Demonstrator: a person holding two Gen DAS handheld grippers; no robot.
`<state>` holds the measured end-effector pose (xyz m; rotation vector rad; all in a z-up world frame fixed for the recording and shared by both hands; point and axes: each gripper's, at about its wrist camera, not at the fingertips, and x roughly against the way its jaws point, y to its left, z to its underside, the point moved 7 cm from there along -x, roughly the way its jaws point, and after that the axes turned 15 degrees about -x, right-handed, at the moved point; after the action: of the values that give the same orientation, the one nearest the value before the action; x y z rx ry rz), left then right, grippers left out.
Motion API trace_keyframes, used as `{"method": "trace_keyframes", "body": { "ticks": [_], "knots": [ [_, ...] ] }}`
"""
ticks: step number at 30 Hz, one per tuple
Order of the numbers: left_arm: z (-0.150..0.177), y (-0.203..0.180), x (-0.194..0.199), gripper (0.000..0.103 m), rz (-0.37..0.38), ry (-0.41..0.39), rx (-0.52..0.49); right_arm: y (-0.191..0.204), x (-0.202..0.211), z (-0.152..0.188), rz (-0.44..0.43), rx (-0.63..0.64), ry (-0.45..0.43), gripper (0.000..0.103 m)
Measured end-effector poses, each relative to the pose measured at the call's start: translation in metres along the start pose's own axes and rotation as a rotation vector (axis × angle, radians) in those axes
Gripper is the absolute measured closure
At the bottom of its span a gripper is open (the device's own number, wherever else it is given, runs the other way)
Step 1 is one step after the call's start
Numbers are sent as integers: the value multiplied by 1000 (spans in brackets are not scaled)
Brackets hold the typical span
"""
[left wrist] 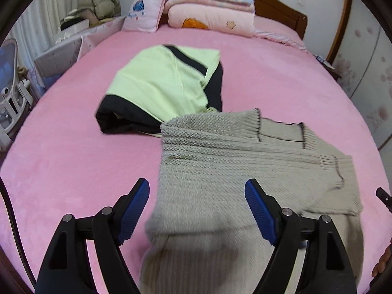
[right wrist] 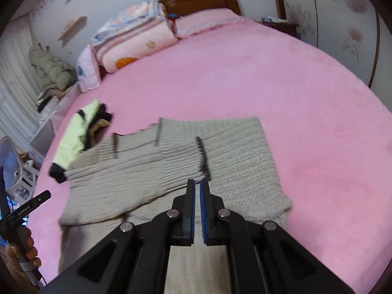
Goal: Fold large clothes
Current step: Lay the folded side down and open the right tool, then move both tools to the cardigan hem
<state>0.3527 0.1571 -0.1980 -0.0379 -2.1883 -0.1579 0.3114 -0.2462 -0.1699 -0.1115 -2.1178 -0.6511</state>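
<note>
A grey ribbed knit sweater (left wrist: 220, 152) lies on the pink bed (left wrist: 61, 161), partly folded, its sleeves with dark-trimmed cuffs laid across the body. It also shows in the right wrist view (right wrist: 240, 152). My left gripper (left wrist: 197, 188) is open and empty above the sweater's near part. My right gripper (right wrist: 197, 183) is shut just above the sweater, next to a dark-trimmed cuff (right wrist: 202, 156); I cannot tell whether any cloth is pinched.
A folded pale-green and black garment (left wrist: 164, 85) lies beyond the sweater, also in the right wrist view (right wrist: 78, 132). Stacked pink quilts and pillows (left wrist: 210, 7) sit at the headboard. A chair and boxes (left wrist: 14, 85) stand left of the bed.
</note>
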Motion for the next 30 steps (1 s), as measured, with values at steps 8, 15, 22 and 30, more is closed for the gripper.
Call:
{"method": "trace_keyframes", "body": {
  "ticks": [8,15,22,30],
  "knots": [
    [16,-24,99,20,27,-103,-41,32,99,17,-89,94,-93,99],
    [46,-37,161,12,23,-160,-57,45,157,45,-143,170,-132,97],
    [93,-39,193,11,21,-138,-67,43,193,77,-167,210,-157,68],
    [120,-40,235,11,19,-187,-45,38,231,105,-211,229,-188,66]
  ]
}}
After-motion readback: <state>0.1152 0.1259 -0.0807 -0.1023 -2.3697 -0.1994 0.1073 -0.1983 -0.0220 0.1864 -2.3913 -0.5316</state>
